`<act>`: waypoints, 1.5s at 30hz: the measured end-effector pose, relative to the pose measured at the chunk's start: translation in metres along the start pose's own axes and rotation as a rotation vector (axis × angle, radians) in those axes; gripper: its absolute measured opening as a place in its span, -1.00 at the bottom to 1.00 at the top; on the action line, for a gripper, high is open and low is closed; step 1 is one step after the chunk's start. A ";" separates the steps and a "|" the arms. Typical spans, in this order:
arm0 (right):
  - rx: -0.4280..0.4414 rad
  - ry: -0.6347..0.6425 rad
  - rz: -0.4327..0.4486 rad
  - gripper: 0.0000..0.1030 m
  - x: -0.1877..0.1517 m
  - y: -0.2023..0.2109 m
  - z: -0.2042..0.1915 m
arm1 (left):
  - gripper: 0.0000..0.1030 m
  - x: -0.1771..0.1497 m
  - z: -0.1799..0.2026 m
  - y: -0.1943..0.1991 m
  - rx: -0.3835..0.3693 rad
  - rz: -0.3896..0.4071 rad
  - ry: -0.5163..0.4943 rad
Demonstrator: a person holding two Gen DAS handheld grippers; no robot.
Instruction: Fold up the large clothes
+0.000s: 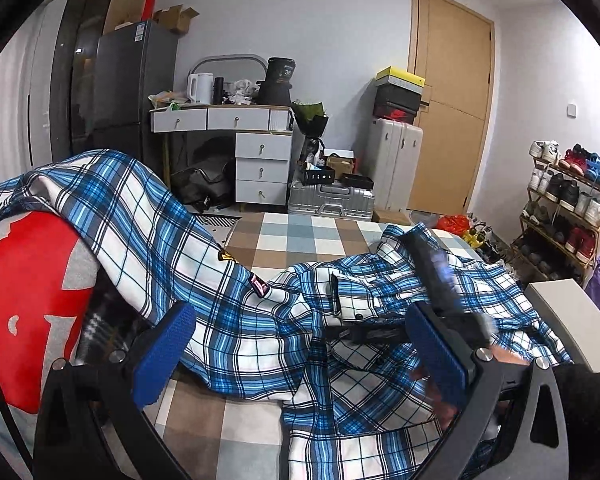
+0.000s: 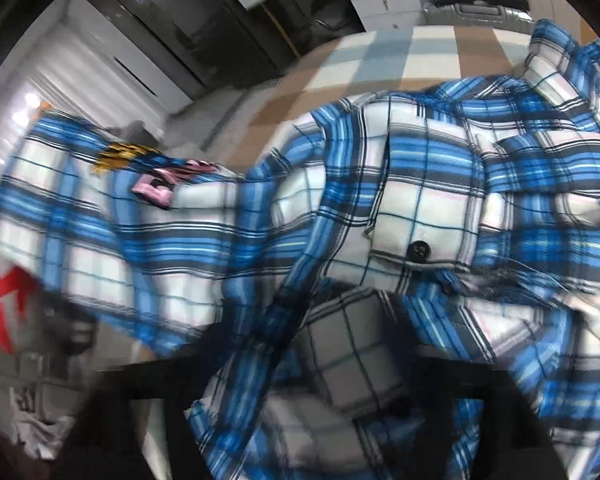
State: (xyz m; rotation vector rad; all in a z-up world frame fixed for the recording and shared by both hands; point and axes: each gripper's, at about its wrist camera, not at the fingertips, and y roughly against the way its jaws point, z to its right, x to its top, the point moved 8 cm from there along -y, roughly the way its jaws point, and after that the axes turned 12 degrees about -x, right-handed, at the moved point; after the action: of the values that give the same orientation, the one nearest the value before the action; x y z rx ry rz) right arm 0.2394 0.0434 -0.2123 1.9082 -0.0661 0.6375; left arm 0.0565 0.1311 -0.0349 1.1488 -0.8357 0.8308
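A blue, white and black plaid shirt (image 1: pixel 244 320) lies crumpled across the checked bed cover (image 1: pixel 300 236), one part draped over a red and grey garment (image 1: pixel 24 300) at the left. My left gripper (image 1: pixel 300 344) is open, its blue pads (image 1: pixel 164 352) wide apart just above the shirt. The right gripper shows in the left wrist view (image 1: pixel 440 280) as a blurred dark body over the shirt's right side. In the right wrist view the shirt (image 2: pixel 400 208) fills the frame, blurred, and cloth covers my right gripper's (image 2: pixel 340 380) fingers, so their state is hidden.
Beyond the bed stand a white dresser (image 1: pixel 256 152), a dark fridge (image 1: pixel 132 80), silver suitcases (image 1: pixel 336 200) and a wooden door (image 1: pixel 448 92). A shoe rack (image 1: pixel 564 208) is at the right. A white board edge (image 1: pixel 568 320) lies at the right of the bed.
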 end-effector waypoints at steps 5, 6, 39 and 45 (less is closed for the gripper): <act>0.023 -0.043 0.108 0.74 0.007 0.068 0.049 | 0.98 -0.001 -0.001 -0.002 0.009 -0.005 -0.005; -0.012 -0.091 0.132 0.86 0.012 0.081 0.075 | 0.98 -0.002 -0.001 -0.003 0.014 -0.007 -0.005; -0.095 -0.208 0.459 1.00 -0.101 0.233 0.100 | 0.98 0.056 -0.026 0.056 0.177 0.007 0.058; -0.023 -0.250 0.457 1.00 -0.112 0.236 0.106 | 0.98 0.084 -0.115 0.096 0.275 -0.031 0.294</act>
State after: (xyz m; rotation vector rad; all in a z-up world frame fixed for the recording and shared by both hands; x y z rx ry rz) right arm 0.1079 -0.1769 -0.0958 1.9541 -0.6814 0.6889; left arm 0.0245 0.2724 0.0569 1.2369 -0.4691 1.0822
